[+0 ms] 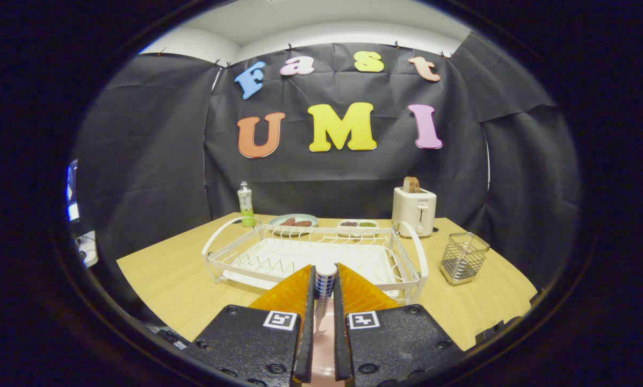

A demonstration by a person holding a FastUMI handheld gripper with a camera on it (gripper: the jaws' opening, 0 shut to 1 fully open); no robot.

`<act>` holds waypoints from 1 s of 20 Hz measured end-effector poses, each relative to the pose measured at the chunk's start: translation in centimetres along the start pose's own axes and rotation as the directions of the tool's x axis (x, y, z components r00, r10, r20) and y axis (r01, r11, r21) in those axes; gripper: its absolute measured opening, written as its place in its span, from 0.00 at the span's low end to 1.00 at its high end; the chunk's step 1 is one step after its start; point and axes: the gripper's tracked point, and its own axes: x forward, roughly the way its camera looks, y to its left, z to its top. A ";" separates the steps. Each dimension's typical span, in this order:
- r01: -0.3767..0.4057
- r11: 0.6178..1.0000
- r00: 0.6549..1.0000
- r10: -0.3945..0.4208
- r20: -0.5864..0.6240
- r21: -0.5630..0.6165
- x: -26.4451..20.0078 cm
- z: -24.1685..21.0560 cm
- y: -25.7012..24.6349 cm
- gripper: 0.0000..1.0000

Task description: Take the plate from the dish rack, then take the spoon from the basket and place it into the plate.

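The claw [324, 279] sits low in the middle of the frame, its two fingers drawn close together and clenched on a spoon with a blue-and-white checked handle [324, 293], which stands upright in the narrow gap between them, both fingers pressing its sides. The handle's rounded end pokes up just above the fingertips. Below it, between the finger bases at the bottom centre, a patch of pale pink surface [321, 349] shows; I cannot tell for certain whether that is the plate.

Just beyond the fingers, across the middle of the frame, lies the white wire dish rack with curved side handles [235, 258], resting on the light wooden table [165, 279]. To the right of the rack, apart from it, stands the small square metal wire basket [463, 257].

Further back, at the table's far edge, a clear plastic bottle with a green label [245, 204] stands at centre left. Beside it is a round pale green dish with brown food [293, 220], then a small white tray holding dark and green bits [358, 224]. Right of centre, a cream-coloured toaster [414, 211] has a slice of brown toast [411, 184] sticking up from its slot.
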 end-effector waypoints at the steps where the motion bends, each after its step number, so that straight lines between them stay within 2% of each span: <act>1: 0.009 1.000 1.000 -0.009 -0.014 0.007 -0.1 0.2 -0.4 0.21; 2: 0.027 1.000 0.999 -0.027 -0.033 0.012 -0.1 0.1 -1.1 0.23; 4: 0.054 0.998 0.997 -0.052 -0.057 0.030 -0.6 0.5 -2.2 0.41; 7: 0.085 0.995 0.996 -0.084 -0.013 0.056 -2.5 2.3 -4.1 0.84; 10: 0.122 0.991 0.991 -0.124 0.041 0.048 -5.1 4.1 -5.5 0.99; 16: 0.180 0.983 0.973 -0.184 0.138 0.040 -12.0 7.3 -7.3 1.00; 20: 0.171 0.983 0.963 -0.181 0.200 0.067 -16.8 9.0 -7.6 1.00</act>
